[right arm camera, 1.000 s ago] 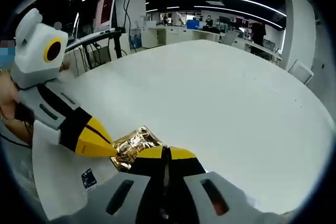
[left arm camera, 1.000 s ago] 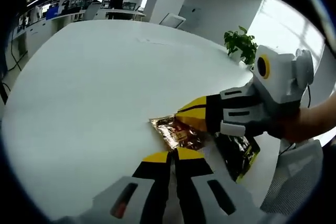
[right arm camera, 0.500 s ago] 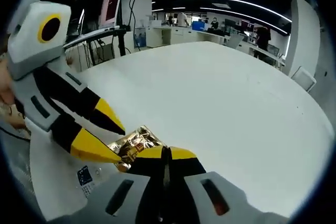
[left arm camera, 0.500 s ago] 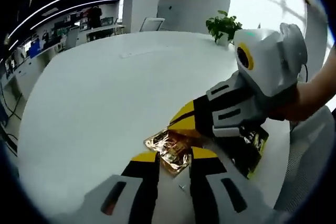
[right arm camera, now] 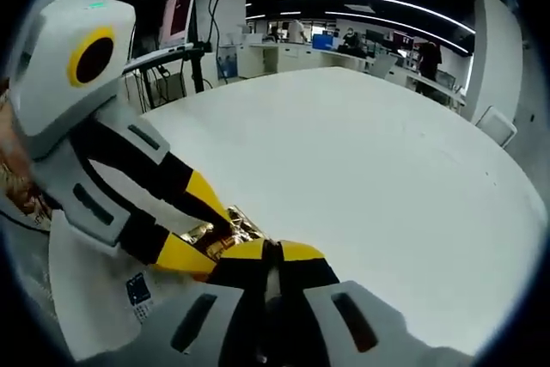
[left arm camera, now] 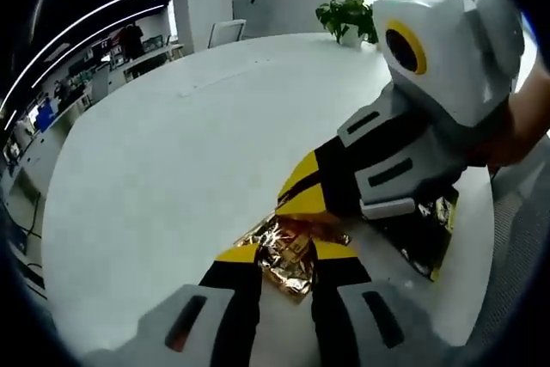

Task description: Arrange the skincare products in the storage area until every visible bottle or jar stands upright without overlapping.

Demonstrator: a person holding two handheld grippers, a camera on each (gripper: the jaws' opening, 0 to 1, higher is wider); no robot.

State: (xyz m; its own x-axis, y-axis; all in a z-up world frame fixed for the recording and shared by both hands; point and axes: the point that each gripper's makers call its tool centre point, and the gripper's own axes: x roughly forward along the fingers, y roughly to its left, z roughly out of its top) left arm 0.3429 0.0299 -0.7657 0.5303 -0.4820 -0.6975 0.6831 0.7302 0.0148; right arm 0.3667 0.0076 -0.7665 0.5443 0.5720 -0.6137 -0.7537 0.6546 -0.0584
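Both views sit low and close over the white counter (left arm camera: 155, 169), facing each other from opposite sides. Both see the gold packet (left arm camera: 288, 255) (right arm camera: 225, 228).

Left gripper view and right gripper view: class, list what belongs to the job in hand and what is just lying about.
In hand:
- gold foil sachet
- left gripper, jaws open either side of it
- right gripper, shut on its edge

Lying about:
- dark packet
- white printed sheet
- potted plant
- monitor
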